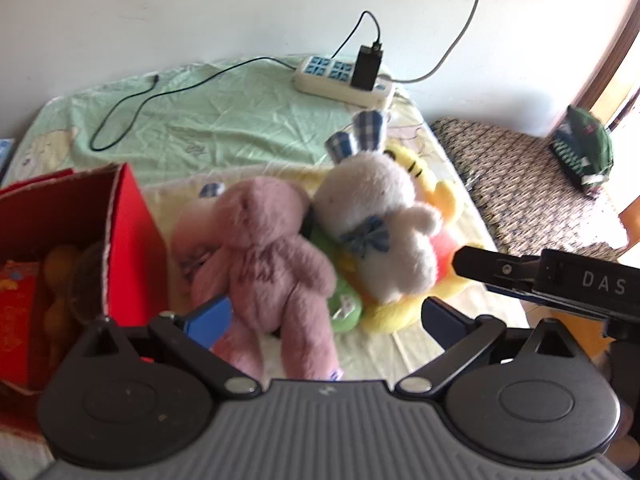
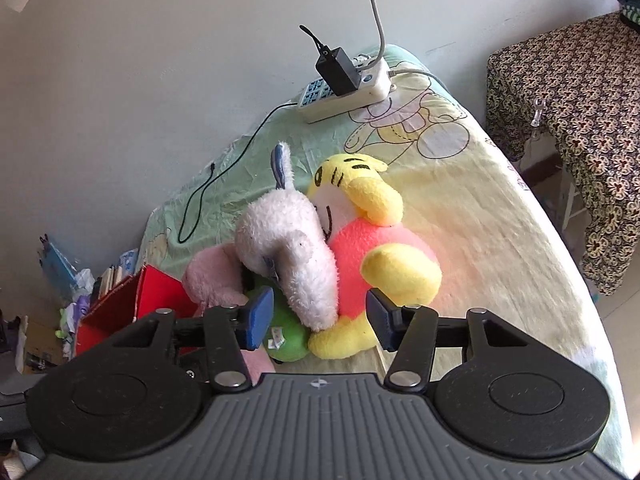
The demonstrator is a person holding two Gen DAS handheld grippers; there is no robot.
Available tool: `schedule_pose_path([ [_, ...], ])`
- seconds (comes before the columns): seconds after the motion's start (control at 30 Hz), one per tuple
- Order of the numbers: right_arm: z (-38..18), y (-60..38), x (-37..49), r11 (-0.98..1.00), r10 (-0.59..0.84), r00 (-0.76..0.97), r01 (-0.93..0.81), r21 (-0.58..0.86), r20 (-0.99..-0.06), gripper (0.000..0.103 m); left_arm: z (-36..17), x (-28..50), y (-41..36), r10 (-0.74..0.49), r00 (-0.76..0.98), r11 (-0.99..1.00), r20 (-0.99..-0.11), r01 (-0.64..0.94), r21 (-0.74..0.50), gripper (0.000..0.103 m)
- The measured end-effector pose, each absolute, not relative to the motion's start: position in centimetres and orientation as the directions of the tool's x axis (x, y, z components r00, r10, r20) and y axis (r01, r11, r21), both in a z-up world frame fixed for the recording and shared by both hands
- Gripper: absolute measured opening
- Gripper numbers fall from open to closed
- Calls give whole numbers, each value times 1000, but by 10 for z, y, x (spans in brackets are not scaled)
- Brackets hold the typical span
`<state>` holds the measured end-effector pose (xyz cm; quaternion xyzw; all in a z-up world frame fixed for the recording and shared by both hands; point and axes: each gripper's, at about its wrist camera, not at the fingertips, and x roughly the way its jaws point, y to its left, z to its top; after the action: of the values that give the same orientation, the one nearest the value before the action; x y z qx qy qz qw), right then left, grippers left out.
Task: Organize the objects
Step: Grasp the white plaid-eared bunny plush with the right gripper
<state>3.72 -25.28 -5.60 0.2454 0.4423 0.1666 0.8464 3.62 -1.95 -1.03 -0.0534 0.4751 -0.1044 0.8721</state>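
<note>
A pile of plush toys lies on the bed: a pink bear [image 1: 264,264] [image 2: 208,276], a white rabbit [image 1: 380,224] [image 2: 292,248] with blue checked ears, a yellow tiger [image 1: 436,204] [image 2: 380,240] in a pink shirt, and a green toy [image 1: 344,304] [image 2: 288,336] underneath. My left gripper [image 1: 324,316] is open, its fingers on either side of the pink bear's legs. My right gripper [image 2: 316,320] is open just in front of the rabbit and the tiger's foot; its black body [image 1: 560,284] shows at the right of the left wrist view. A red box [image 1: 132,240] [image 2: 148,292] stands left of the pile.
The red box holds an orange toy [image 1: 60,280] and red packaging. A white power strip [image 1: 344,80] [image 2: 344,92] with a black adapter and cables lies at the bed's far end by the wall. A patterned cloth-covered table [image 2: 568,112] [image 1: 520,184] stands to the right of the bed.
</note>
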Motion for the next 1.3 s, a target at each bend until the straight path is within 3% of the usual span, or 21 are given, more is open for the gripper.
schedule_pose_path([
  [0.23, -52, -257, 70, 759, 606, 529, -159, 631, -594, 55, -8, 54, -28, -430, 525, 903, -735, 234, -361, 96],
  [0.47, -65, -256, 102, 708, 693, 429, -252, 660, -579, 56, -19, 70, -48, -481, 496, 875, -723, 320, -363, 88],
  [0.83, -83, -242, 122, 678, 734, 324, -293, 674, -597, 55, -50, 105, -43, -506, 425, 862, -751, 283, -420, 73],
  [1.23, -67, -245, 107, 678, 731, 375, -308, 667, -570, 40, -33, 92, -42, -502, 461, 864, -732, 308, -399, 67],
  [1.3, -61, -247, 101, 672, 736, 384, -318, 669, -557, 28, -27, 86, -39, -499, 475, 866, -725, 312, -391, 67],
])
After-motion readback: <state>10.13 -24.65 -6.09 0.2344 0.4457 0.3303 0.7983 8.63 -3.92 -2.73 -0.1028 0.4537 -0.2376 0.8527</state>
